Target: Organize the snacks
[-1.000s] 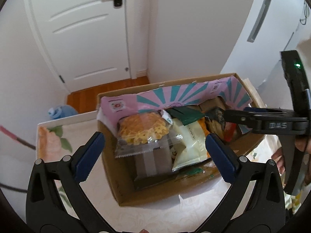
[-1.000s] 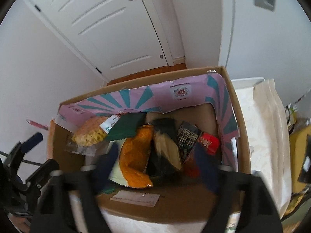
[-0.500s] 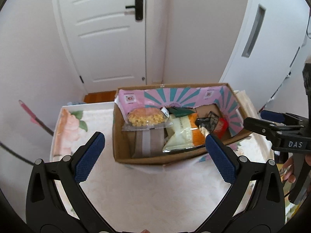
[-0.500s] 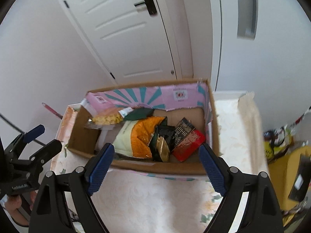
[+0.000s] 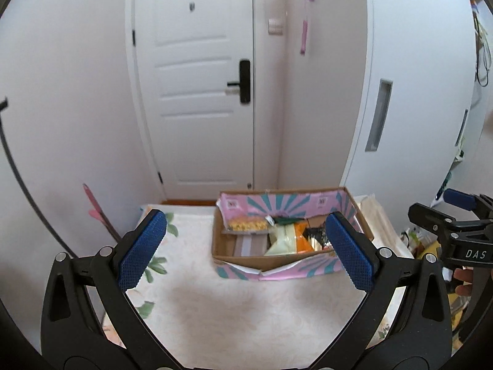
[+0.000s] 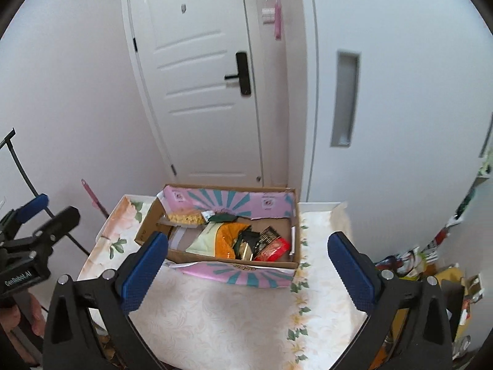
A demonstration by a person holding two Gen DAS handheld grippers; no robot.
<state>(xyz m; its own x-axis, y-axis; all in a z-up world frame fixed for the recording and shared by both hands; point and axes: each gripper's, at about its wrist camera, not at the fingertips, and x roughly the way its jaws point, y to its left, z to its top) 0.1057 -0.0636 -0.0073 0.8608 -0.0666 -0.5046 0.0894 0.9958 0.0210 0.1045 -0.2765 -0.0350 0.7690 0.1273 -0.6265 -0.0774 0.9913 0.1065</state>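
The open-topped cardboard box with pink and teal flaps (image 6: 234, 273) stands at the far end of the white floral-clothed table (image 6: 222, 323), and the cloth in front of the box lies bare, giving a wide free lane up to its front wall. Inside the box, the right part is crowded with snack packets (image 6: 243, 242), while its left part shows a strip of bare cardboard floor. Behind the box rise the white panelled door (image 6: 200, 92) and the wall; left of the box the cloth is bare, and right of it is only a narrow strip of cloth.

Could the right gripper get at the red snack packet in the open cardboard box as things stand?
Probably yes: the right gripper is open and empty, the cardboard box is open-topped, and the red snack packet lies uncovered at its right end.
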